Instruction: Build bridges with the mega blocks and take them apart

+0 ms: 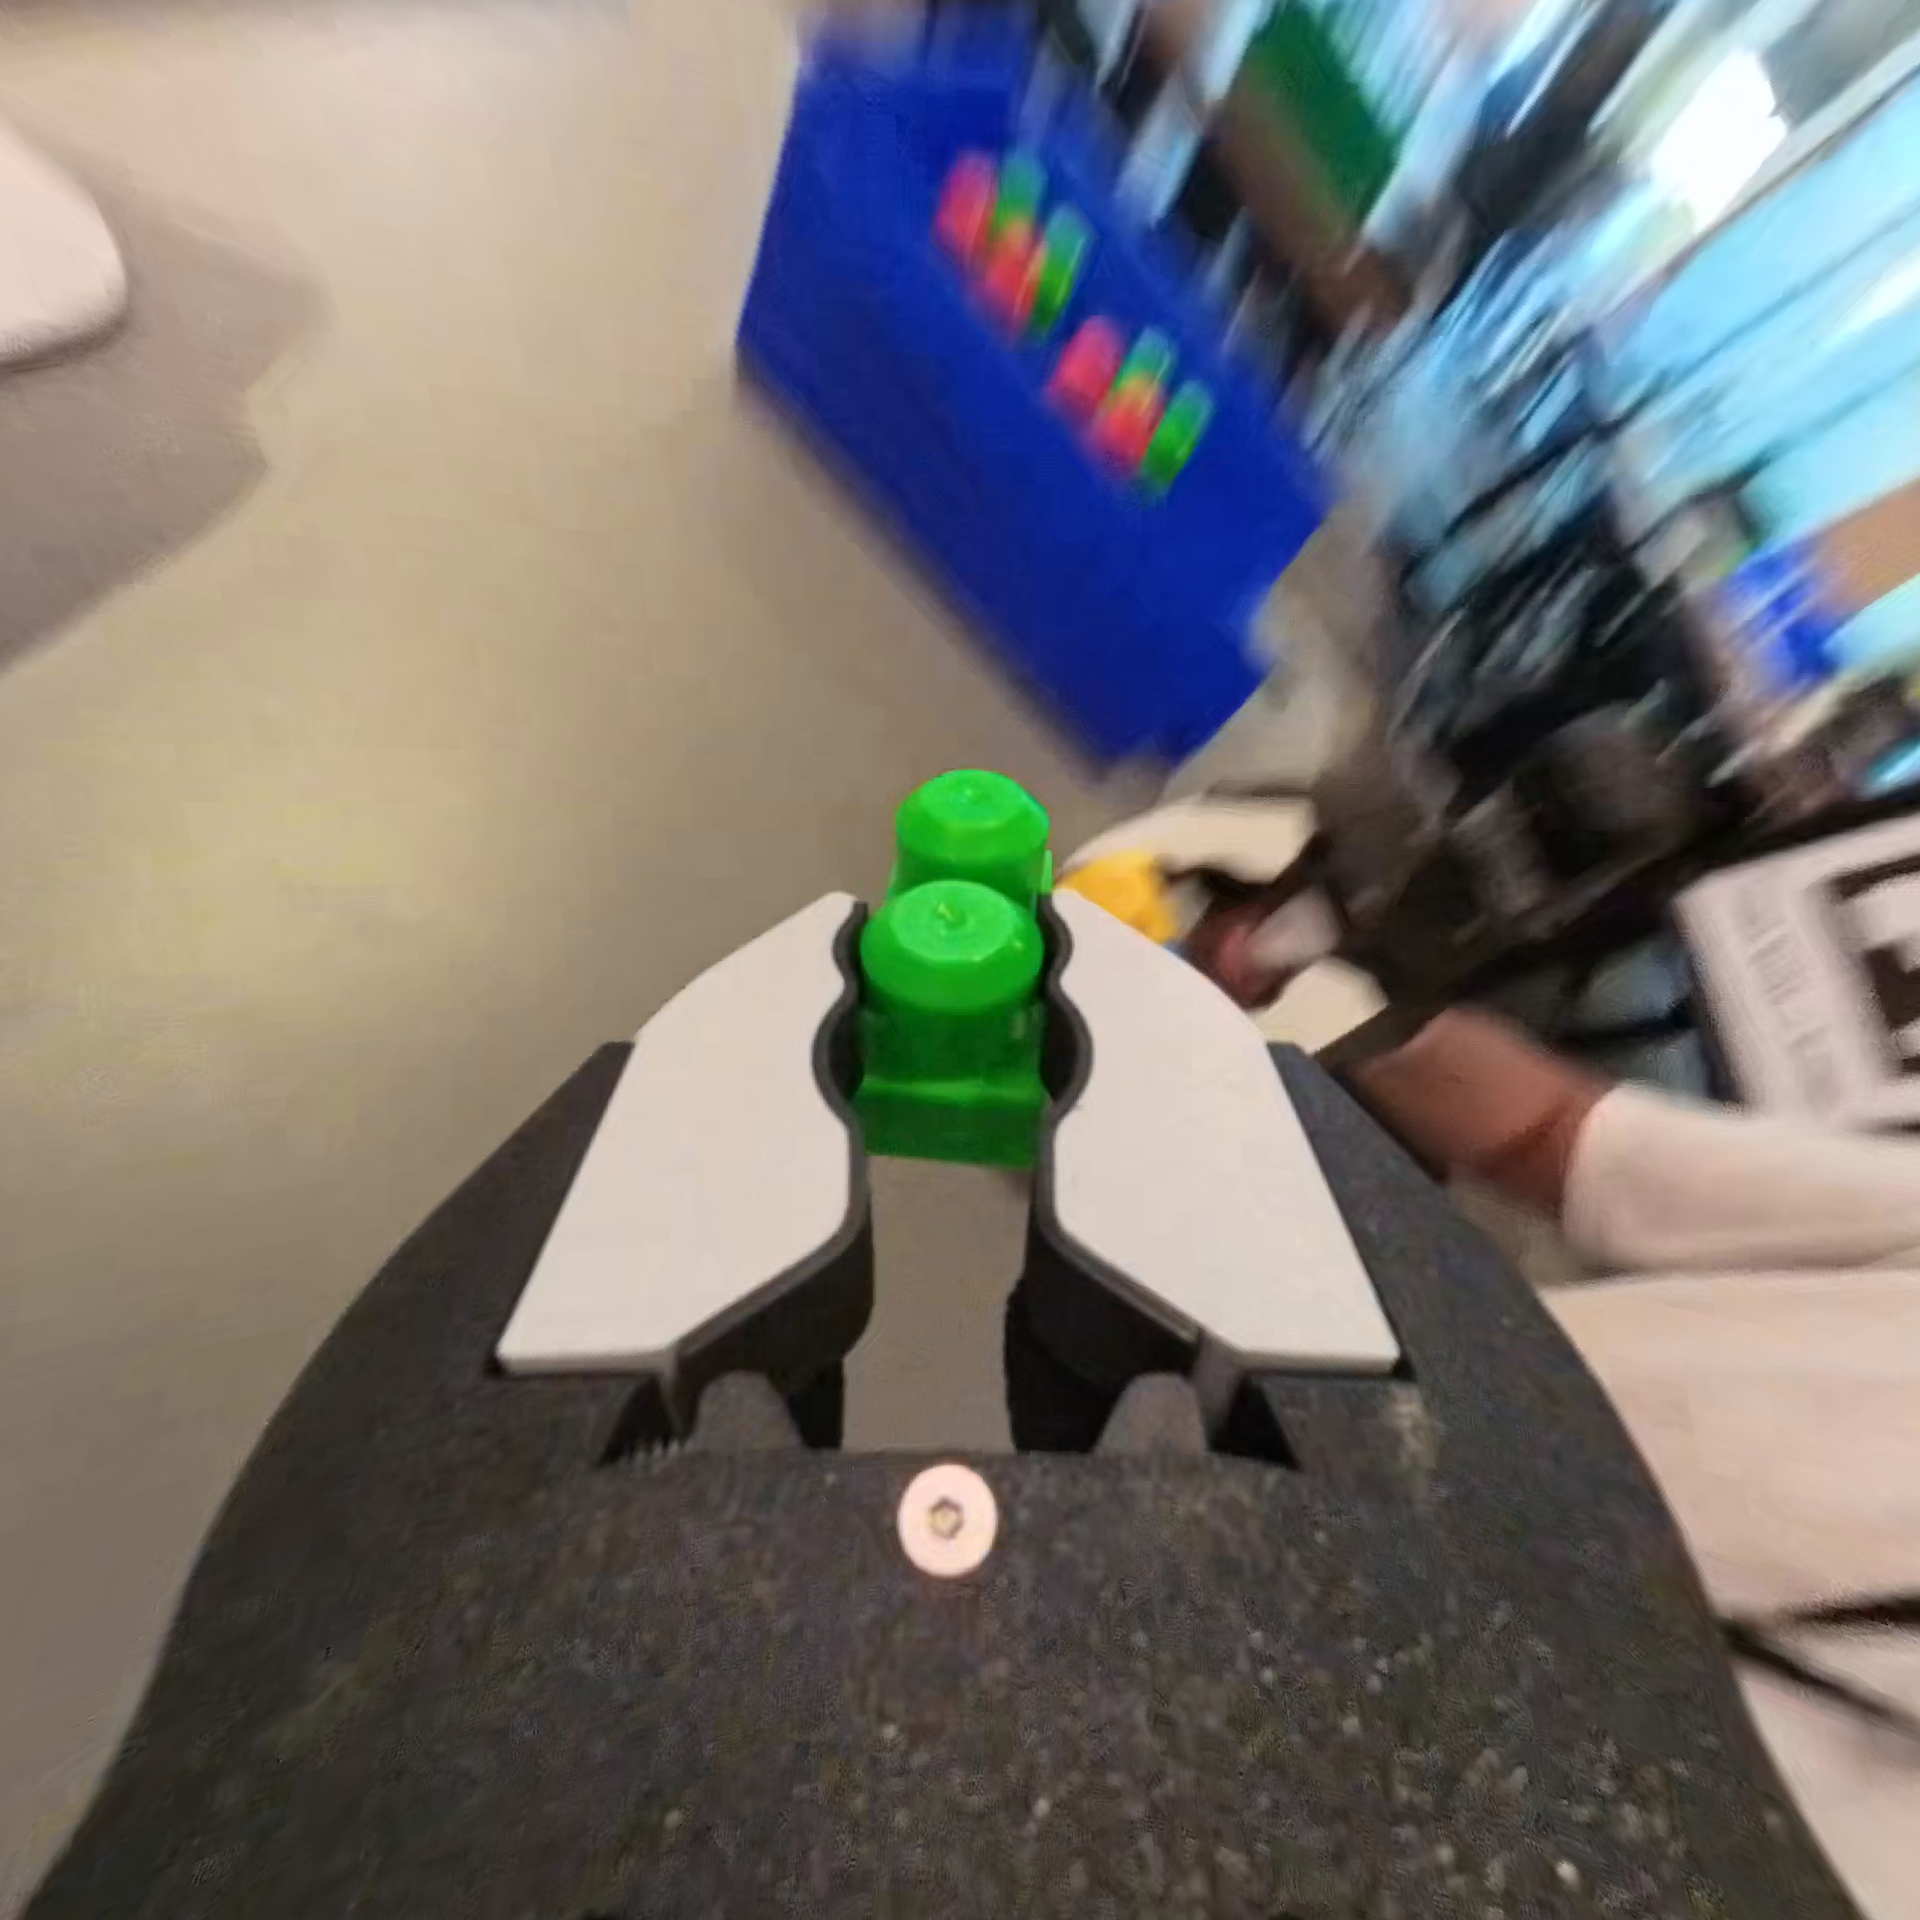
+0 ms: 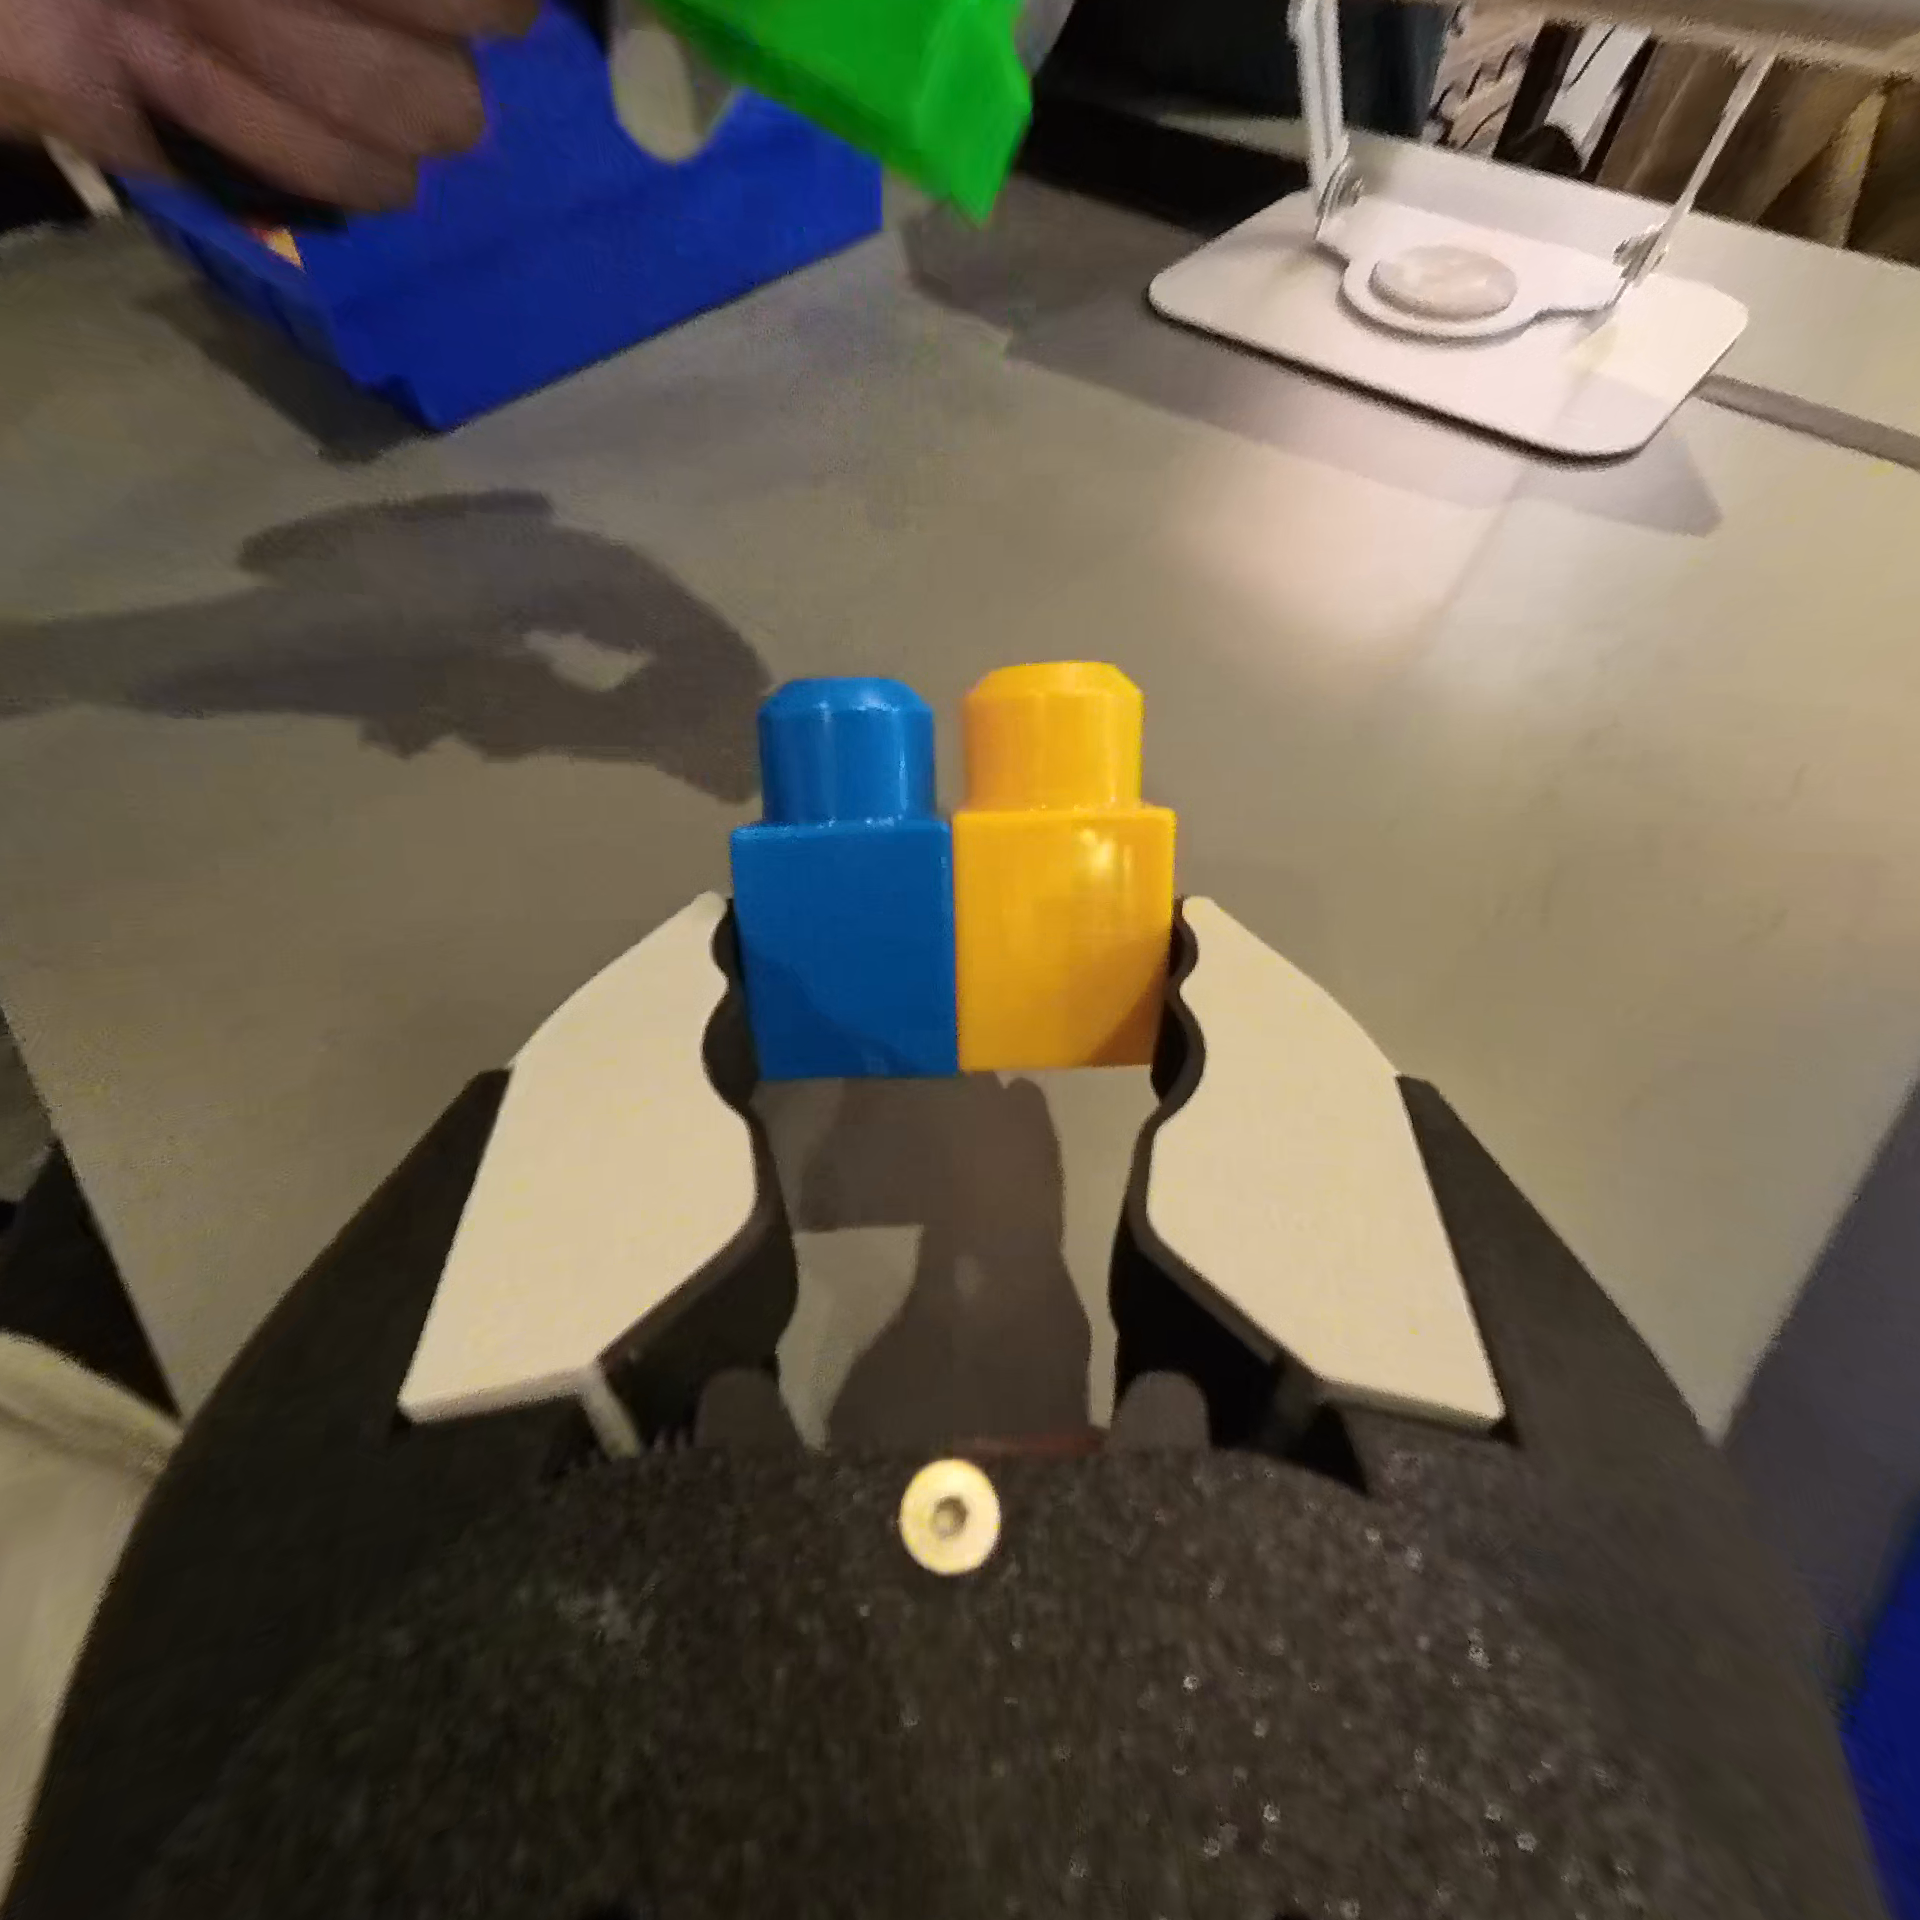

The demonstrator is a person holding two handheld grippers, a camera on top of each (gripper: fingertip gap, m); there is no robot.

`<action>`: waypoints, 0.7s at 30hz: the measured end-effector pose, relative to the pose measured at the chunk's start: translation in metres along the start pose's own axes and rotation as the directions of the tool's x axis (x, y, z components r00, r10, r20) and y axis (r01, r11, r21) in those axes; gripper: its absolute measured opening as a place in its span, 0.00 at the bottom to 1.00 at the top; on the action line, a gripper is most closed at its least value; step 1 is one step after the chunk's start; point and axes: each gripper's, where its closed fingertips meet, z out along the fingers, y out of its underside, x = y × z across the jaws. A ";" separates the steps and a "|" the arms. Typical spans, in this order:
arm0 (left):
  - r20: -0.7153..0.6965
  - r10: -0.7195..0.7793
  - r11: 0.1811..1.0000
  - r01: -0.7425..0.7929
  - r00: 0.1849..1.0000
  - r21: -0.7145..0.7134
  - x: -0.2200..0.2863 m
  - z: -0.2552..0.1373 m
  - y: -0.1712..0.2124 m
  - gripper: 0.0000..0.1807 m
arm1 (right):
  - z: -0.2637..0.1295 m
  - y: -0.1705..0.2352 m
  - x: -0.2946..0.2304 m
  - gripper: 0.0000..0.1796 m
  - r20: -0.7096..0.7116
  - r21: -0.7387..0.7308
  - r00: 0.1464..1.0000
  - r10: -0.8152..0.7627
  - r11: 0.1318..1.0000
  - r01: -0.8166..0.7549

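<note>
My left gripper (image 1: 951, 935) is shut on a green two-stud block (image 1: 951, 997), studs up, held above the table. The same green block (image 2: 894, 83) shows at the top of the right wrist view, lifted high, with a hand (image 2: 239, 94) beside it. My right gripper (image 2: 954, 935) is shut on a blue one-stud block (image 2: 847, 935) and a yellow one-stud block (image 2: 1060, 935) pressed side by side, studs up, above the grey table (image 2: 1455, 727). In the left wrist view a bit of the yellow block (image 1: 1117, 888) shows past my right-hand finger.
A blue box (image 1: 997, 416) of blocks lies on the table ahead; it also shows at the upper left of the right wrist view (image 2: 540, 270). A white stand base (image 2: 1455, 322) sits at the far right. A sleeve and hand (image 1: 1558, 1143) hold the other gripper. The left wrist view is motion-blurred.
</note>
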 end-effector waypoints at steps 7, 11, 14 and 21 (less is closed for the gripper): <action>-0.164 -0.052 0.840 0.132 0.985 0.526 0.030 -0.042 -0.009 0.16 | 0.023 -0.031 -0.008 0.42 -0.179 0.095 0.972 -0.155 0.980 0.173; -0.082 -0.102 0.811 0.131 0.991 0.570 0.032 -0.025 -0.001 0.16 | 0.030 -0.060 -0.017 0.42 -0.316 0.080 0.898 -0.308 0.934 0.348; -0.058 -0.070 0.792 0.091 0.996 0.603 0.046 -0.024 -0.003 0.16 | 0.029 -0.077 -0.020 0.42 -0.367 0.084 0.865 -0.342 0.914 0.397; -0.077 -0.004 0.795 0.050 0.997 0.605 0.060 -0.015 0.002 0.16 | 0.018 -0.098 -0.025 0.42 -0.398 0.118 0.849 -0.347 0.899 0.422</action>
